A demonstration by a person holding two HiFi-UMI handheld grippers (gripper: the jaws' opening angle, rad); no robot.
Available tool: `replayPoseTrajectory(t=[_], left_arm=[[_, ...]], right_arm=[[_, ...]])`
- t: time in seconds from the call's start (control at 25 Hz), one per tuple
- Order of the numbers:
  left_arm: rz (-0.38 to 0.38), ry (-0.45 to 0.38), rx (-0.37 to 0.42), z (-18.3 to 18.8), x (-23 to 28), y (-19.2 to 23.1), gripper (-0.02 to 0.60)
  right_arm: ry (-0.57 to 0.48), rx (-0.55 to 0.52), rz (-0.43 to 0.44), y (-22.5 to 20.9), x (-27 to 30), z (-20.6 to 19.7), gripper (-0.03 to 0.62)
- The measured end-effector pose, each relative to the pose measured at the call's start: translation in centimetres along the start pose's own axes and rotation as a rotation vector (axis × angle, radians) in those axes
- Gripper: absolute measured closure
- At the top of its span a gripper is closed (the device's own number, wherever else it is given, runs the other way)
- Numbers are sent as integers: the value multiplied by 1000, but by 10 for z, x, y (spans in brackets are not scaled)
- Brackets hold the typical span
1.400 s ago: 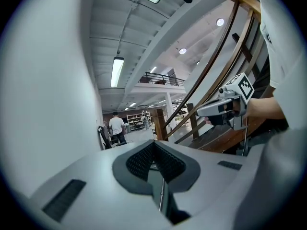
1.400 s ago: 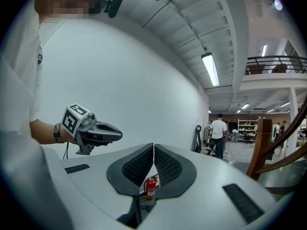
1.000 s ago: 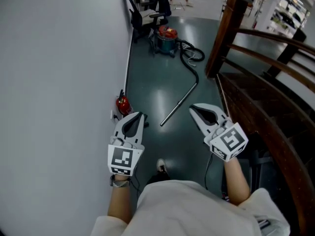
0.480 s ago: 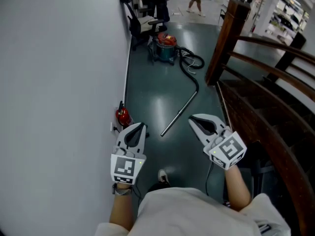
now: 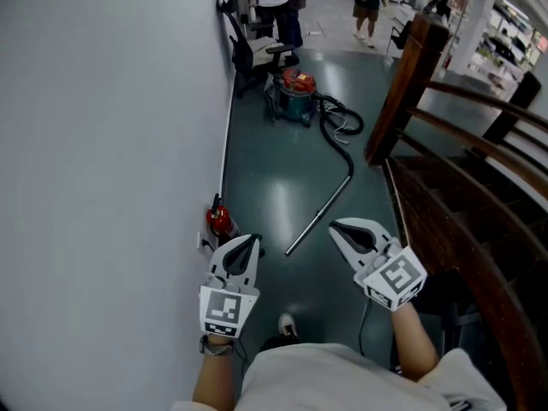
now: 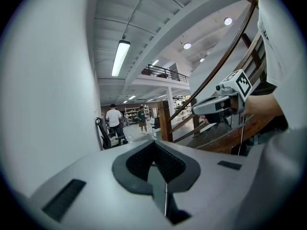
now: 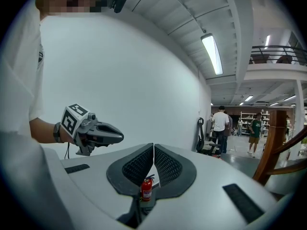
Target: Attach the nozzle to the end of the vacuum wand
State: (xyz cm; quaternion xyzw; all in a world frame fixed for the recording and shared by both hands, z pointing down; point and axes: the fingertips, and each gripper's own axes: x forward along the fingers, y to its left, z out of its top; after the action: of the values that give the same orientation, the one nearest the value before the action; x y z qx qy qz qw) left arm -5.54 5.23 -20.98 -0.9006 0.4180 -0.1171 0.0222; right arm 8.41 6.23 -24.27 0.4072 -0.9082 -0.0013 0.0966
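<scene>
The wand (image 5: 318, 215) lies flat on the dark floor ahead of the person. Its long axis runs from near-left to far-right. The far end bends into the hose (image 5: 339, 135), which loops back to the red-topped vacuum (image 5: 295, 92) standing far off by the left wall. The near end is free and bare. No nozzle can be found in any view.

In the head view that free end shows between the two grippers, just past their tips, on the floor below them. The left gripper (image 5: 250, 241) appears slightly nearer the free end. The right gripper (image 5: 333, 224) sits nearer the middle of the shaft. Both point forward and a little down, roughly along the corridor, so the wand lies ahead and crosses their line at a slant.

Both tools are closed and empty. In the left gripper view the ribbed pads (image 6: 144, 159) meet with nothing between them, and the right gripper view shows the same. The fire extinguisher (image 5: 219, 221) seen through the right tool's notch stands well beyond, on the floor at the left wall.

Judgement: the nozzle must be located first, as neither hand carries it.

A wooden stair rail (image 5: 402, 84) bounds the right side. A chair (image 5: 257, 50) and several people stand at the far end.

Writing: none legible. The cubes bear black-and-white marker patterns only, and any extinguisher label is too small to read.
</scene>
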Motion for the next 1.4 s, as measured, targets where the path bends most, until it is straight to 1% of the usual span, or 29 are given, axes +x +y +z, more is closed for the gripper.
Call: replayPoseTrajectory(t=[0.48, 0.64, 0.88, 1.08, 1.24, 1.4], left_arm=[[-17, 20, -5, -23, 22, 49, 581], [-37, 28, -1, -28, 28, 55, 581], [-44, 49, -2, -40, 40, 69, 581], [-33, 64, 6, -50, 53, 79, 581], [-25, 77, 16, -54, 63, 87, 581], [-21, 90, 31, -61, 73, 93, 581]], right_arm=[[33, -2, 8, -6, 57, -9, 566], [42, 6, -5, -6, 63, -12, 566], [53, -12, -9, -13, 81, -17, 565], [59, -25, 5, -22, 103, -26, 565], [64, -55, 15, -32, 119, -35, 566], [59, -49, 22, -43, 133, -43, 565]])
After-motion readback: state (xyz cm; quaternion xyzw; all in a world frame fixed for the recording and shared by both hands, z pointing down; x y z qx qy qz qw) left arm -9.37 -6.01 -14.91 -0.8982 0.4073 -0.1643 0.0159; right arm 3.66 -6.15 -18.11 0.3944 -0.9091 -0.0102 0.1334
